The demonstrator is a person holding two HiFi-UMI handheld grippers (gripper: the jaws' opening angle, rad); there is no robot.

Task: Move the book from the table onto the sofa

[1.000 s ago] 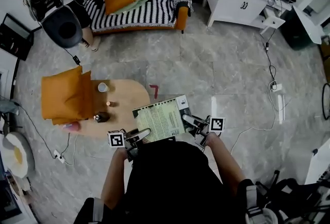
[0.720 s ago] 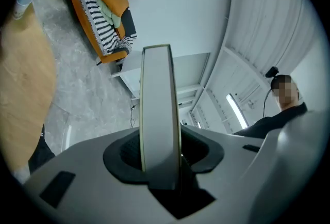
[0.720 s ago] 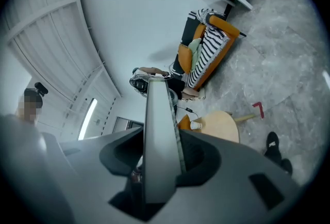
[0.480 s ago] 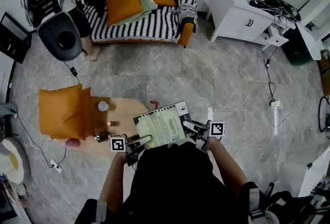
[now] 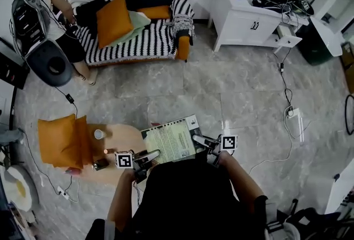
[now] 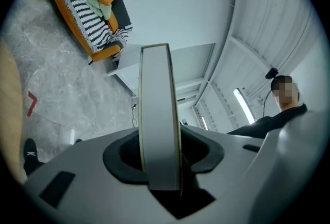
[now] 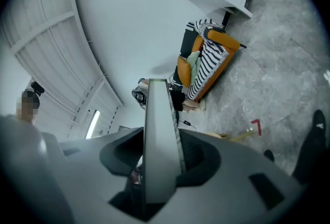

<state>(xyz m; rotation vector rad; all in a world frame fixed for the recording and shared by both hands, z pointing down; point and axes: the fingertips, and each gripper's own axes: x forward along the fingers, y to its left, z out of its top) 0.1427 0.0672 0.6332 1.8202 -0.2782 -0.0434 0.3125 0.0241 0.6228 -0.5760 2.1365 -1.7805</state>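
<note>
Book (image 5: 170, 142) is up in the air, held flat at lower centre of the head view with its pale green cover up. The long side runs left to right across the frame, right end tipped slightly toward the top. Left gripper (image 5: 148, 155) is clamped on the lower-left edge and right gripper (image 5: 200, 140) on the right edge. Both gripper views show the book edge-on, pinched between the jaws. It overlaps the right end of the wooden table (image 5: 123, 139). The striped sofa (image 5: 141, 40) is upper left, well apart.
</note>
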